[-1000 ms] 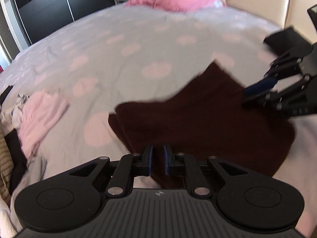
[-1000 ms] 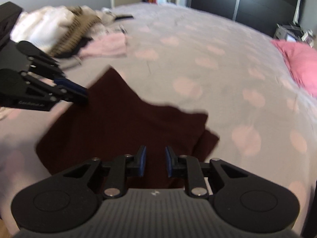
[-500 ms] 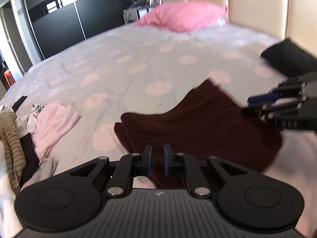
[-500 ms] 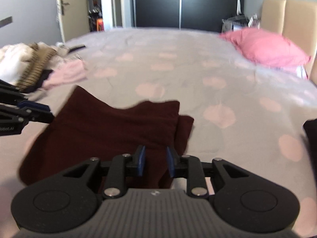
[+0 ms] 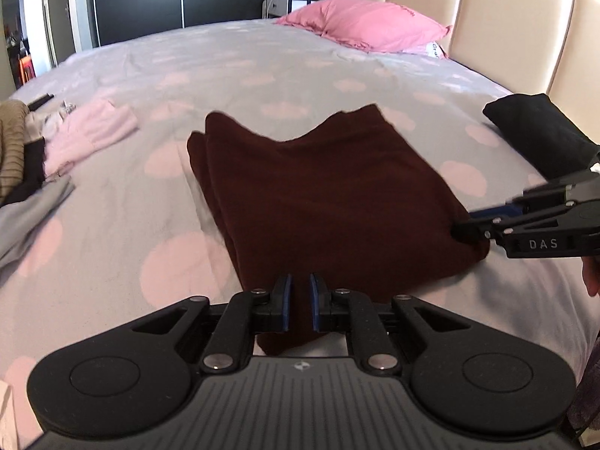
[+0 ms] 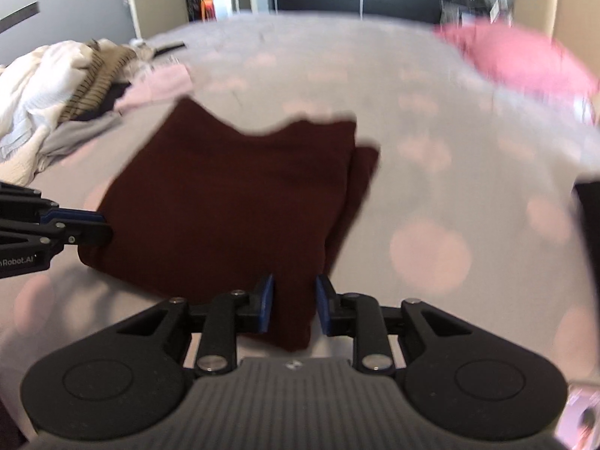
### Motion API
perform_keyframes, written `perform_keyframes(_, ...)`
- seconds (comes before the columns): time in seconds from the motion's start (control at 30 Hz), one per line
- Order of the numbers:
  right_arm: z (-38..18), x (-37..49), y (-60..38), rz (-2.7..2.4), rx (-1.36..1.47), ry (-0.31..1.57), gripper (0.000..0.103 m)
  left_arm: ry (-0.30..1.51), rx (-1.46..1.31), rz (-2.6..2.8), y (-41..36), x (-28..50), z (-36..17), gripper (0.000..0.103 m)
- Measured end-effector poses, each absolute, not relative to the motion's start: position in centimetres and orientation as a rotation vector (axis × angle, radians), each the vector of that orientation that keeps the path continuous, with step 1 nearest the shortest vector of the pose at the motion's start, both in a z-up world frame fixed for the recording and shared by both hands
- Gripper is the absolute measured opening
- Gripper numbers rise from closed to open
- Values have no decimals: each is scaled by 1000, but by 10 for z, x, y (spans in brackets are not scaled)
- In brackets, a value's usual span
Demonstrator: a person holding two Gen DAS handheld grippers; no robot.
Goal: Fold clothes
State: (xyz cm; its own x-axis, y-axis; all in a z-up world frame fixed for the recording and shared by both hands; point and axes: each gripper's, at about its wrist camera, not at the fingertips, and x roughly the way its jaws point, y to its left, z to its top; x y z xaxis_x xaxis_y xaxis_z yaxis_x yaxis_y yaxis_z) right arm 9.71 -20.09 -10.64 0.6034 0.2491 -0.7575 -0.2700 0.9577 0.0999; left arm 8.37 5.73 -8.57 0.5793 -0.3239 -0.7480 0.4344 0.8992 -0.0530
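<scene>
Now that the dark red garment (image 5: pixel 330 191) has been laid folded on the bed (image 5: pixel 262 60), the left gripper (image 5: pixel 299 302) still pinches its corner while the right gripper (image 6: pixel 292 305) has loosened its jaws, so release comes next.

Both grippers are black, with blue pads inside the fingers. The left gripper (image 5: pixel 299 302) has round silver screws, a ribbed grey base and two round bumps. The right gripper (image 5: pixel 463 227) says "DAS" in white letters.

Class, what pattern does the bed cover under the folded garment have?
The bed cover is pale grey with large soft pink spots, clearest in the left wrist view.
</scene>
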Motion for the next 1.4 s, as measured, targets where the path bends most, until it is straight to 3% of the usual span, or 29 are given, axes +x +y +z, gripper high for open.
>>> perform_keyframes(0.4, -110, 99, -205, 324, -15, 895, 33, 835, 185, -450, 55, 75, -78, 11)
perform_keyframes(0.63, -93, 96, -218, 325, 48, 856, 51, 774, 24, -402, 80, 79, -58, 42)
perform_keyframes(0.8, -84, 107, -235, 323, 147, 851, 60, 800, -116, -342, 100, 101, -56, 45)
perform_keyframes(1.4, -99, 169, -249, 297, 402, 880, 66, 897, -395, -293, 116, 169, -96, 46)
